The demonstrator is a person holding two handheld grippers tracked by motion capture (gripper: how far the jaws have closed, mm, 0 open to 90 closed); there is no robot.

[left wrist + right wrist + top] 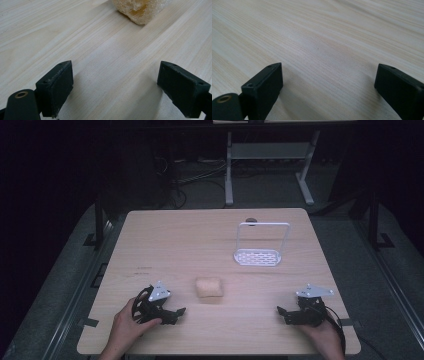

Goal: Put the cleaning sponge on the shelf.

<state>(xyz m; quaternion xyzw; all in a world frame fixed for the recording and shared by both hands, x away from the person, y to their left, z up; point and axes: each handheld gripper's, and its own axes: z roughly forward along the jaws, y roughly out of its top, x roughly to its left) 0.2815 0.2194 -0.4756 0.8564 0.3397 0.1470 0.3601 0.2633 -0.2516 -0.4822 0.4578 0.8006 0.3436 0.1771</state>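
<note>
Wood table (pixel 150 245), dark room | sponge (pixel 209 288) lies mid-table, near the left gripper (pixel 172 314) | rack (pixel 260 255) behind | both grippers spread, empty; right gripper (pixel 285 312) well apart | step: likely approach | next: left closes in, pinches sponge.

- Evenly lit from above on the pale bench (pixel 165 240); surroundings beyond sunk in near-black gloom.
- Soft, short shadows only: under the sponge (pixel 209 288), and beside each black pad in both gripper views.
- No glare on the wood; grain crisp mid-frame in the gripper views.
- Slightly soft and grainy in the high view.
- Blurred at the very bottom, close to the lens.
</note>
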